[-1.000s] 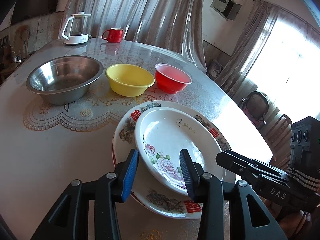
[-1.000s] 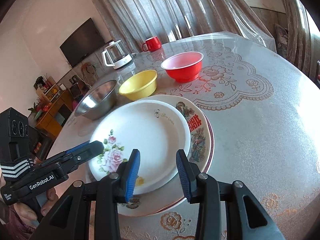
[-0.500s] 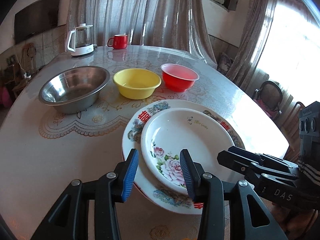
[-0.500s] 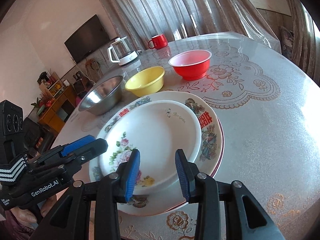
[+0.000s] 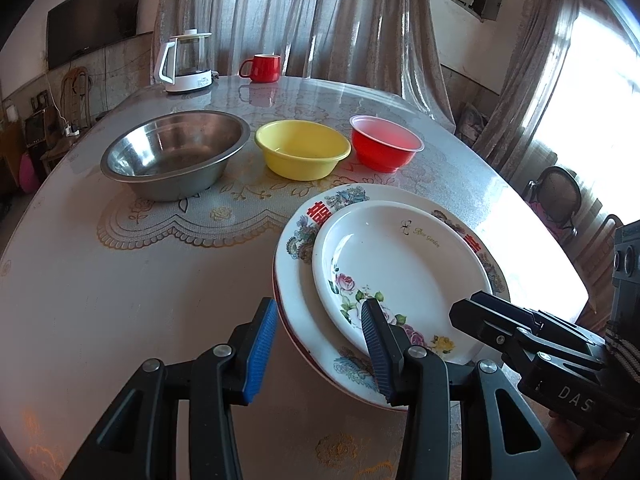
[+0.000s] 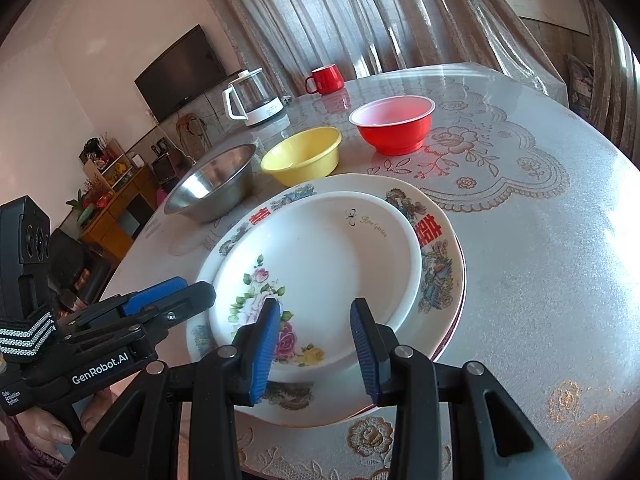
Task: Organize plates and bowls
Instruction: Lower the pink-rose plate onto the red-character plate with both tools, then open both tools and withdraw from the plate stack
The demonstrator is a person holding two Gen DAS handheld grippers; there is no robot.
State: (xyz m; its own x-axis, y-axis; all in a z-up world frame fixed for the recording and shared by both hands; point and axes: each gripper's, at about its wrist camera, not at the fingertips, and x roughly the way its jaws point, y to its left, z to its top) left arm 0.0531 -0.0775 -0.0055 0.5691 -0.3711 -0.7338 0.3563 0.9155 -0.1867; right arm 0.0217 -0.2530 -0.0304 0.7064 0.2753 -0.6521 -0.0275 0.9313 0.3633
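A white rose plate lies stacked on a larger patterned plate near the table's front edge. Behind stand a steel bowl, a yellow bowl and a red bowl in a row. My left gripper is open, its jaws straddling the stack's near left rim. My right gripper is open over the plates' near edge, holding nothing.
A glass kettle and a red mug stand at the table's far side. The round table has a lace-patterned cover. A chair is at the right.
Both grippers have drawn back and up from the plates, so the stack sits farther right in the left view. Both stay open. The plates have not moved.
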